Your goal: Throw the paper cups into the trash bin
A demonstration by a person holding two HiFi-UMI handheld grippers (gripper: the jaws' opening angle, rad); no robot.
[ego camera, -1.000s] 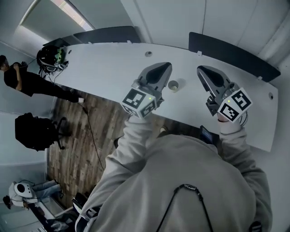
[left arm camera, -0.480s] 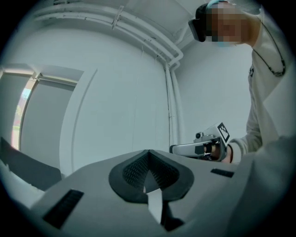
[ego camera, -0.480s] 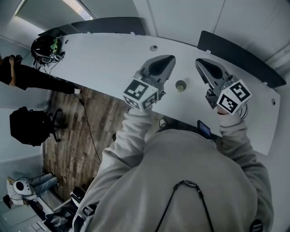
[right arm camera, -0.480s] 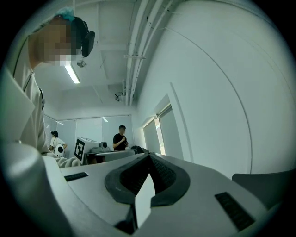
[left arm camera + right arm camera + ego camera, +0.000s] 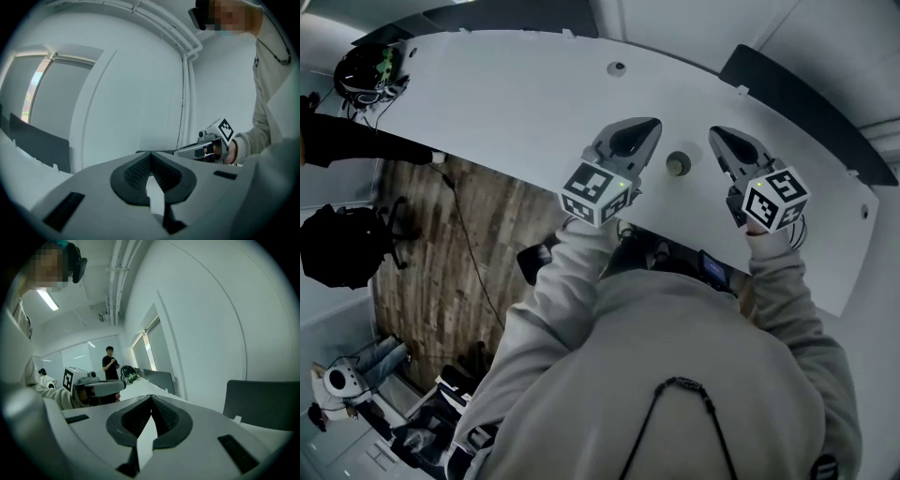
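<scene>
Just now: I lowered left gripper [image 5: 649, 125] and right gripper [image 5: 719, 136] toward table [image 5: 516, 103] | both closed tight, empty | paper cup [image 5: 678, 163] between them, upper centre | pickup next.

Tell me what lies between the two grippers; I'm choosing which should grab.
A paper cup stands on the white table between the left gripper and right gripper, apart from both; the head view shows it.

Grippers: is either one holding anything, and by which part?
Nothing. The left gripper and right gripper both have shut, empty jaws; the paper cup stands untouched between them.
</scene>
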